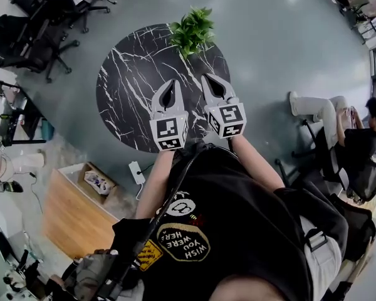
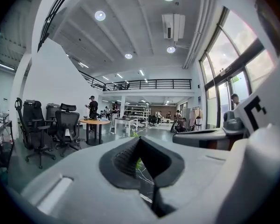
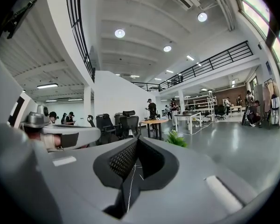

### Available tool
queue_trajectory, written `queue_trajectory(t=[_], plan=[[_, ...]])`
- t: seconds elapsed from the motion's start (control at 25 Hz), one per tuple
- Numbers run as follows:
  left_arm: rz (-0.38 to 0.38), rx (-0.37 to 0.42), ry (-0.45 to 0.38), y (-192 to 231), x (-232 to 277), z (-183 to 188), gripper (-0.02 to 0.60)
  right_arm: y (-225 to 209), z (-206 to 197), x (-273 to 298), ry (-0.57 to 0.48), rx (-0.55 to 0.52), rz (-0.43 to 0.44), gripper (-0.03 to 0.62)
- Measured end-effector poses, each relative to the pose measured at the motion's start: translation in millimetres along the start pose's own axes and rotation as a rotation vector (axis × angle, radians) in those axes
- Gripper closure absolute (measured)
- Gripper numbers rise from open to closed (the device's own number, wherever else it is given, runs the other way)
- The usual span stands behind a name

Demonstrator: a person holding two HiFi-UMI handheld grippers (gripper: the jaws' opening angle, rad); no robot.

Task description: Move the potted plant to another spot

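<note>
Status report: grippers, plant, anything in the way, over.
Left gripper and right gripper: jaws together, empty. Green leafy potted plant at far edge of round black marble table, untouched. Nothing in between.

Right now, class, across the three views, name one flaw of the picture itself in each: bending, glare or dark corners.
Head view: the fisheye bows the room around the marble table, and pale glare streaks the floor. Left gripper view: black corners, washed-out windows at right. Right gripper view: the balcony railing curves; ceiling lamps flare white.

head view steeply down on table [image 1: 122, 86], gripper views level past own jaws, plant [image 1: 191, 30] apparently shared
</note>
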State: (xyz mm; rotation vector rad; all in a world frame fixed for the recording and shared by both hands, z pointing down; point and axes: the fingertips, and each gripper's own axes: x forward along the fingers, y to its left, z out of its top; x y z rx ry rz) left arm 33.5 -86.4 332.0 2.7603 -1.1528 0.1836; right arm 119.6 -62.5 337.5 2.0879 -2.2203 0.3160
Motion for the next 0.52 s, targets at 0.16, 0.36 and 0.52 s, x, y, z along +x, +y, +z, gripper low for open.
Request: queue_trajectory(t=[0.16, 0.36, 0.52], plan=[[0.015, 0.002, 0.005, 11, 4, -15, 0.578, -1, -10, 11, -0.009, -0.003, 0.004, 0.592], [0.019, 0.008, -0.026, 8, 2, -10, 0.578, -1, -11, 10, -0.024, -0.005, 0.013, 0.592], [0.002, 0.003, -0.026, -13, -11, 20, 0.577, -1, 21, -15, -0.026, -0.013, 0.003, 0.592]])
